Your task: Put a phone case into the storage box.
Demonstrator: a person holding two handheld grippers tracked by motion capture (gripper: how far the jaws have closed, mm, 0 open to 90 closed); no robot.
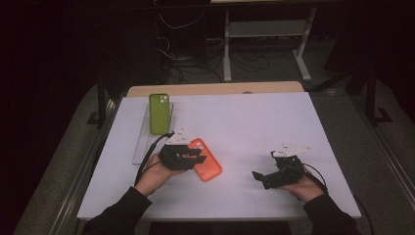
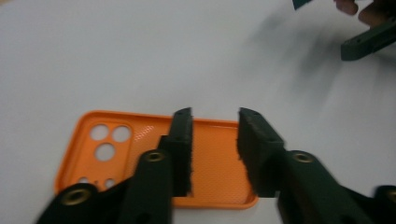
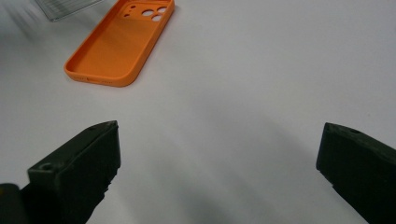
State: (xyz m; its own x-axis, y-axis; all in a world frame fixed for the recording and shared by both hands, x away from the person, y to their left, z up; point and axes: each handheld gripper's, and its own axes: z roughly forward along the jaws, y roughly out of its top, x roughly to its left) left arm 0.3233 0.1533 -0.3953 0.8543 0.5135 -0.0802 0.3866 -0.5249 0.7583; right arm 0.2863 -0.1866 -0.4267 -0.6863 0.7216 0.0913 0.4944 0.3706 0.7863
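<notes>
1. Currently: left gripper [image 1: 195,155] is down over the orange phone case [image 1: 208,164], which lies open side up on the white table [image 1: 254,122], mid-left, just in front of the clear tray [image 1: 142,142].
2. Left gripper view: jaws narrowed to a small gap above the case's inner floor [image 2: 212,158]; nothing between the pads, no grip.
3. Right gripper [image 1: 266,177] rests well apart at right, jaws wide, empty.
4. Green phone case [image 1: 159,113] sits on the tray, untouched.
5. Step, as I read it: setting up a pick of the orange one.
6. Next: get one jaw over a side wall, then pinch that rim. Thin wall, slip risk.
</notes>
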